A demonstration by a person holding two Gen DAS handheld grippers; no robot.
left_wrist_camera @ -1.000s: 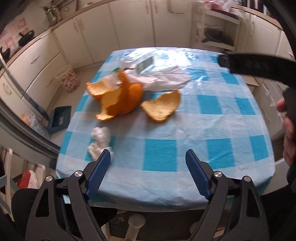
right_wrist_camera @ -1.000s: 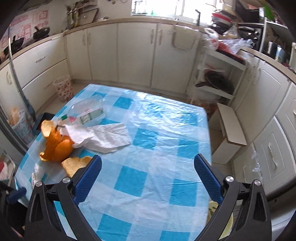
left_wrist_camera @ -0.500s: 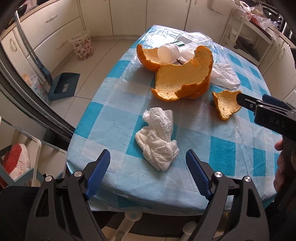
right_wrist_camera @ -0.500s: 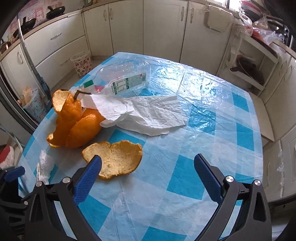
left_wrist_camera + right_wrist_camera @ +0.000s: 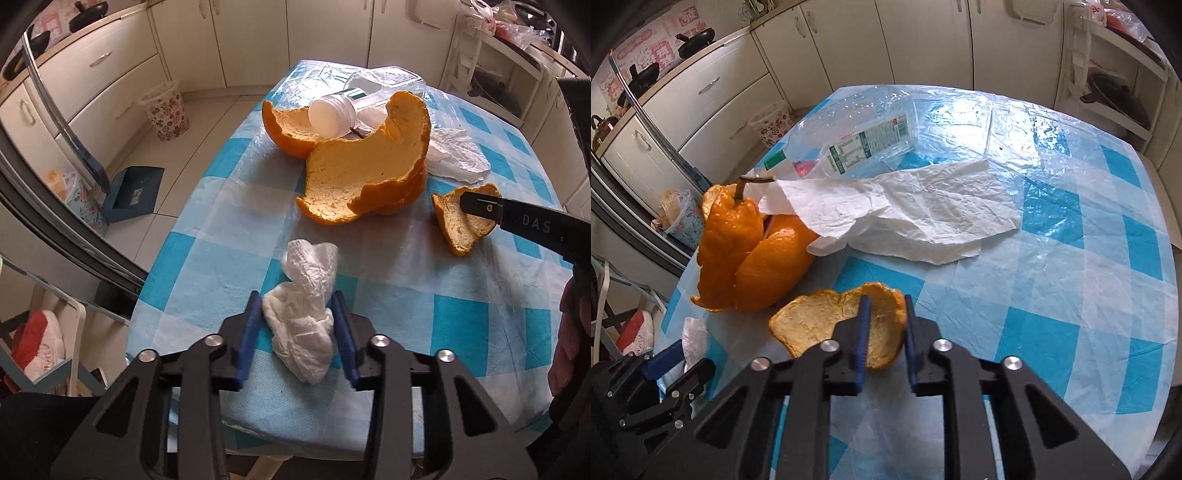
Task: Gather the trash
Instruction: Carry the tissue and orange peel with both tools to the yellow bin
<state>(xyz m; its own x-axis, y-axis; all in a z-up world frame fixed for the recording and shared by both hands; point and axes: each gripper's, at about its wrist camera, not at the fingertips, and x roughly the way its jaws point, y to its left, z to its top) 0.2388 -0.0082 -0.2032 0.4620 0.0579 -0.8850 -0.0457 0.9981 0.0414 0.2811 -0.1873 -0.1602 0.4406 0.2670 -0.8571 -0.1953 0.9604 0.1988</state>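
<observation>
Both at once: the left gripper (image 5: 297, 319) is closing, its blue pads pressing a crumpled tissue (image 5: 304, 306) at the bench (image 5: 461, 295) edge, while the right gripper (image 5: 884, 325) is closing on a small orange peel (image 5: 820, 321) beside the big peel (image 5: 750, 254).

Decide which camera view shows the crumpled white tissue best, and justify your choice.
The left wrist view. There the crumpled white tissue lies whole between the closing jaws of the left gripper. The right wrist view catches only a sliver of it at the lower left, behind that gripper.
</observation>
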